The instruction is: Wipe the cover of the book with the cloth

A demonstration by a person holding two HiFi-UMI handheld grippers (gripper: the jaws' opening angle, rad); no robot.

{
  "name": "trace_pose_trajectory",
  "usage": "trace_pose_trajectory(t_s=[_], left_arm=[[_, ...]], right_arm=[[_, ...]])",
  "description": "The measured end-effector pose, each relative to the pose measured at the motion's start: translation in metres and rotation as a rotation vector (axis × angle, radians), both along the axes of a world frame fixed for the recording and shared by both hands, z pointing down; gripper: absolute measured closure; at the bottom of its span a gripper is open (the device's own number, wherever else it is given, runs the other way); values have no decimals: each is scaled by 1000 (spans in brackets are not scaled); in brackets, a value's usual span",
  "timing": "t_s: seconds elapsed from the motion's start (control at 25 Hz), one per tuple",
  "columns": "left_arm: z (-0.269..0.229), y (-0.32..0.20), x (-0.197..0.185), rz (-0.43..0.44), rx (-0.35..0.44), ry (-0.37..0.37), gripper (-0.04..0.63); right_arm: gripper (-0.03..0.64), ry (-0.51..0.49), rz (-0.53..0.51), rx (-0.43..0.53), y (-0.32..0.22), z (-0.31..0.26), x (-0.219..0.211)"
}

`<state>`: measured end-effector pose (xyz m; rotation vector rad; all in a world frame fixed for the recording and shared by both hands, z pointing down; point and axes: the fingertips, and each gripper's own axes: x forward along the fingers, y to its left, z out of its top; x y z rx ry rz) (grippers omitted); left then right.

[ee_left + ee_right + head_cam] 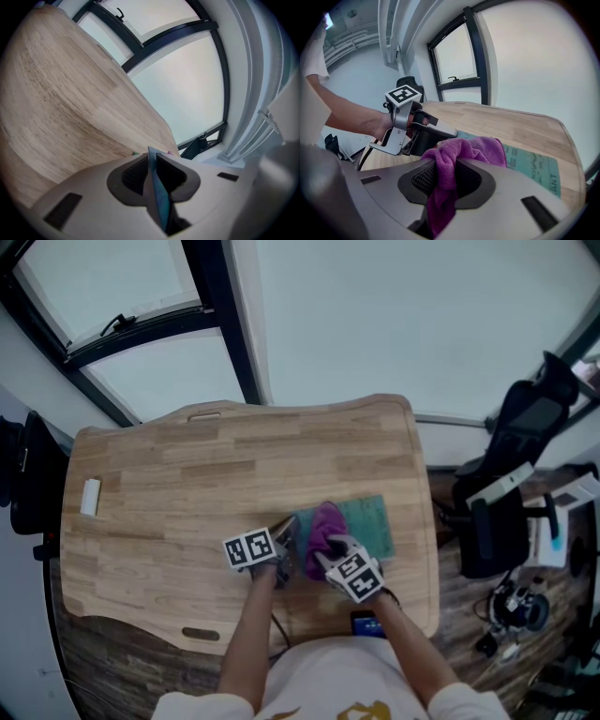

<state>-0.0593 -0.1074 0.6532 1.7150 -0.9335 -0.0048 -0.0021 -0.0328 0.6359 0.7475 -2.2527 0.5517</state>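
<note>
- Forearms [246, 638] in short white sleeves reach out from the near edge of the head view, 1 gripper in each hand.
- Left gripper [287, 542] has its jaws narrow, pressed on the thin left edge of the teal book [367, 521].
- Right gripper [330, 551] has its jaws closed on a purple cloth [325, 524]. The cloth's bunched end rests on the left part of the book's cover.
- Lying on the right half of the table [169, 493], the book is closer to the near edge than to the far one.
- Light wood with rounded corners makes up the table. A small white item [90, 496] lies by its left edge, well apart from the book. A small dark device [368, 623] sits at the near edge beside the right forearm.
- Beyond the far edge stand large pale window panes in dark frames [220, 324].
- Right of the table, a black office chair [511, 484] stands on a wood-plank floor [464, 615].
</note>
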Motion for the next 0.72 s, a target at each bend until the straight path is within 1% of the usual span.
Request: trace_pose_trajectory(t_s=[0.6,0.72], left_arm=[[0,0,0,0,4,-6,538],[0,0,0,-2,4,-11,538]], right_arm=[[540,-10,64,-27,-5,1,24],[540,-6,76,-16,-10,3,30]])
